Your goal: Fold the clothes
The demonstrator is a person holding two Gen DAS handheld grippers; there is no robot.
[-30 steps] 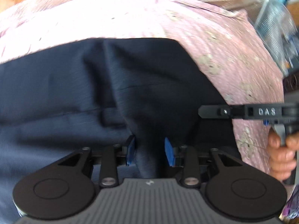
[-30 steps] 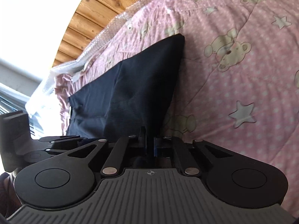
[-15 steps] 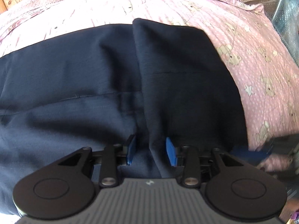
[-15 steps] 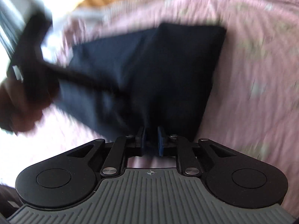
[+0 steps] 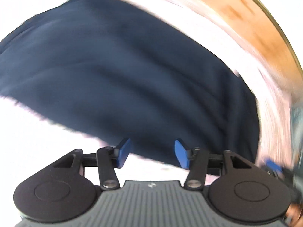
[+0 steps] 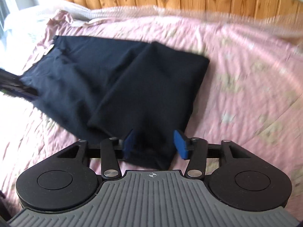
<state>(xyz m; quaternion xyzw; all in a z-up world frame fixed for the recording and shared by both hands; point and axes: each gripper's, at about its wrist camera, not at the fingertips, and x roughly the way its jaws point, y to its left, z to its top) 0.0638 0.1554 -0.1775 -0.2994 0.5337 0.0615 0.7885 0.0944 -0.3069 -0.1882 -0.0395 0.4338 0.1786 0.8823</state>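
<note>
**Dark garment lies doubled over on the bed, both tongs spread**

Left wrist view: the picture is smeared by motion. The left tongs (image 5: 152, 153) stand with their 2 blue pads wide apart and nothing between them. Ahead of them the dark navy garment (image 5: 132, 71) fills most of the frame, lying in soft ridges, its near edge just beyond the pads. The pale pink bedcover (image 5: 251, 60) curves around it, with a wooden wall (image 5: 246, 13) behind. At the right edge a blue-tipped black part shows, likely the other tool, too blurred to be sure.

Right wrist view: the right tongs (image 6: 155, 143) are also spread, holding nothing. The garment (image 6: 117, 79) lies flat on the bed's pink cover (image 6: 236, 79), with 1 panel laid over the rest so that a crease runs across it; its near corner sits between the 2 pads without being pinched. That placement suits either having let the corner go or lining up to take it. The fold looks partial, and the shape is still long, so further folding seems likely.
</note>
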